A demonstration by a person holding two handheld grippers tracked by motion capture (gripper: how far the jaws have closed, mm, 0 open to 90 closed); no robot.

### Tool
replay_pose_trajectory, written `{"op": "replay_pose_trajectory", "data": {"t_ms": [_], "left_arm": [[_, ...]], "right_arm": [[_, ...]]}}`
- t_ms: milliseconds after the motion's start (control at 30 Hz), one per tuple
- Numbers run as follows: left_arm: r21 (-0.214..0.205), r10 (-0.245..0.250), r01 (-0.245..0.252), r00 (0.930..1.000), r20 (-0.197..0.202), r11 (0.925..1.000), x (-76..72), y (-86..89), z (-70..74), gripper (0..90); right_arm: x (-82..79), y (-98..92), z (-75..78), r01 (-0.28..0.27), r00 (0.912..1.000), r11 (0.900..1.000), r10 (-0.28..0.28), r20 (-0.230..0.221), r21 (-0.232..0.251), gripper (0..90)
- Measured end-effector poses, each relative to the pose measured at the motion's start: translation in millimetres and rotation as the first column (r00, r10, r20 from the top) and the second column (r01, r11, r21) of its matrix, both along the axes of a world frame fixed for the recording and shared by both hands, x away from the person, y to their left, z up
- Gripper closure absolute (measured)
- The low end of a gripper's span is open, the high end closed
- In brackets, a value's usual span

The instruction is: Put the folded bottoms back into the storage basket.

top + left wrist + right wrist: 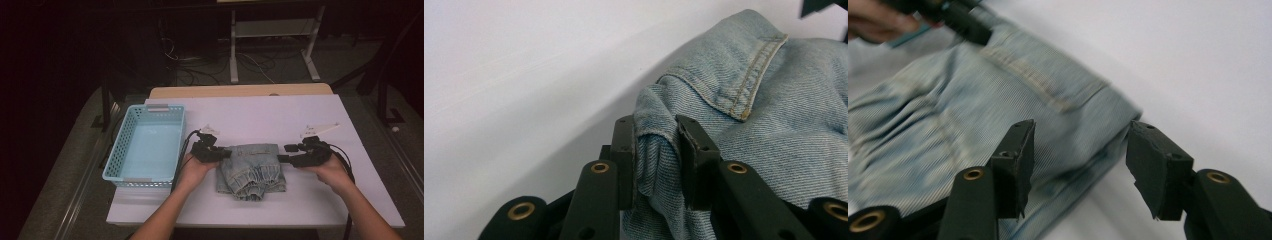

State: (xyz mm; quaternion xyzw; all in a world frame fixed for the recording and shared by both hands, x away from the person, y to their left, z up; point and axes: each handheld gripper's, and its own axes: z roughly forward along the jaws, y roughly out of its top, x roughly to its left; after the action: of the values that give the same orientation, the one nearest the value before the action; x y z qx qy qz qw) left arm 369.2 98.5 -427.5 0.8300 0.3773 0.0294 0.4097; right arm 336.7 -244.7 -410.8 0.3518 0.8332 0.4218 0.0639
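A folded light-blue denim garment (252,167) lies at the middle of the white table (280,112), its gathered cuffs toward the front edge. My left gripper (226,153) is at its left edge; in the left gripper view the jaws (656,130) are shut on a fold of the denim (774,125), and cloth bulges between the pads. My right gripper (283,152) is at the garment's right edge. In the right gripper view its jaws (1080,135) stand open, straddling the edge of the denim (973,115) without pressing on it.
A light-blue perforated plastic basket (116,145) stands on the table's left side, close to my left hand. Bare white tabletop lies behind and to the right of the garment. Beyond the table are a dark floor, cables and a white stand.
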Motion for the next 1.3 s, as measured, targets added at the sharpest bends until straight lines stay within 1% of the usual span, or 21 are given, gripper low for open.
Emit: {"op": "replay_pose_trajectory", "data": {"t_ms": [200, 300, 400, 500, 533, 567, 633, 700, 733, 767, 800, 833, 933, 967, 1033, 1167, 1300], "left_arm": [[0.001, -0.002, 0.002, 1.0, -0.001, 1.0, 0.4, 0.5, -1.8, 71.5], [0.001, -0.001, 0.001, 1.0, 0.002, 1.0, -0.1, 0.8, -3.2, 71.4], [0.005, -0.003, 0.003, 1.0, 0.003, 1.0, 0.0, 0.7, -3.6, 71.3], [0.014, -0.006, 0.006, 1.0, 0.007, 0.9999, 0.4, 0.2, -5.0, 71.2], [0.014, -0.006, 0.006, 1.0, 0.007, 0.9999, 0.4, 0.2, -5.0, 71.2], [0.019, -0.008, 0.008, 0.9999, 0.008, 0.9998, 0.7, 0.1, -5.7, 71.2], [0.022, -0.011, 0.011, 0.9999, 0.009, 0.9997, 0.9, 0.0, -6.3, 71.1], [0.024, -0.012, 0.012, 0.9999, 0.009, 0.9996, 1.2, -0.1, -6.9, 71.0], [0.024, -0.012, 0.012, 0.9999, 0.009, 0.9996, 1.2, -0.1, -6.9, 70.9], [0.025, -0.012, 0.012, 0.9999, 0.008, 0.9996, 1.4, -0.3, -7.4, 70.9], [0.025, -0.012, 0.012, 0.9999, 0.008, 0.9996, 1.4, -0.3, -7.4, 70.8], [0.026, -0.012, 0.012, 0.9999, 0.008, 0.9996, 1.6, -0.4, -7.8, 70.8], [0.028, -0.013, 0.012, 0.9999, 0.008, 0.9995, 2.2, -0.5, -8.6, 70.8], [0.028, -0.011, 0.011, 0.9999, 0.007, 0.9995, 2.5, -0.5, -8.9, 70.8], [0.025, -0.011, 0.011, 0.9999, 0.005, 0.9996, 2.7, -0.4, -9.5, 70.7], [0.03, -0.01, 0.01, 0.9999, 0.007, 0.9995, 2.2, -0.9, -9.4, 70.7], [0.031, -0.009, 0.008, 1.0, 0.005, 0.9995, 2.4, -0.9, -9.9, 70.7]], "right_arm": [[-23.6, -6.5, -3.7, -0.017, 0.9999, 0.9995, 0.017, -0.001, -0.026, 43.5], [-36.5, -7.3, -8.8, -0.035, 0.9993, 0.9984, 0.034, -0.014, -0.045, 44.0], [-48.0, -7.8, -14.1, -0.052, 0.9985, 0.9958, 0.05, -0.023, -0.075, 44.6], [-57.3, -9.5, -17.8, -0.06, 0.9979, 0.9943, 0.057, -0.032, -0.089, 46.1], [-57.3, -9.5, -17.8, -0.06, 0.9979, 0.9943, 0.057, -0.032, -0.089, 46.1], [-62.7, -9.8, -20.3, -0.071, 0.9969, 0.9927, 0.067, -0.042, -0.097, 48.1], [-66.3, -9.1, -22.4, -0.081, 0.9956, 0.9915, 0.076, -0.054, -0.101, 50.3], [-68.8, -6.5, -25.3, -0.101, 0.9934, 0.9879, 0.094, -0.066, -0.117, 52.0], [-68.8, -6.5, -25.3, -0.101, 0.9934, 0.9879, 0.094, -0.066, -0.117, 52.0], [-69.2, -2.7, -27.7, -0.117, 0.9916, 0.9833, 0.108, -0.071, -0.139, 53.7], [-69.2, -2.7, -27.7, -0.117, 0.9916, 0.9833, 0.108, -0.071, -0.139, 53.7], [-69.8, 1.1, -30.2, -0.134, 0.9892, 0.9789, 0.123, -0.079, -0.154, 54.7], [-70.8, 6.6, -32.6, -0.151, 0.9872, 0.9721, 0.138, -0.08, -0.18, 56.7], [-70.9, 8.2, -32.8, -0.153, 0.9873, 0.9698, 0.142, -0.071, -0.19, 57.7], [-70.3, 11.9, -32.9, -0.152, 0.9878, 0.9687, 0.143, -0.063, -0.196, 59.7], [-70.9, 19.1, -32.6, -0.152, 0.9883, 0.9569, 0.15, -0.025, -0.248, 67.7], [-71.5, 21.1, -32.2, -0.154, 0.9878, 0.9537, 0.155, -0.017, -0.258, 76.8]]}}
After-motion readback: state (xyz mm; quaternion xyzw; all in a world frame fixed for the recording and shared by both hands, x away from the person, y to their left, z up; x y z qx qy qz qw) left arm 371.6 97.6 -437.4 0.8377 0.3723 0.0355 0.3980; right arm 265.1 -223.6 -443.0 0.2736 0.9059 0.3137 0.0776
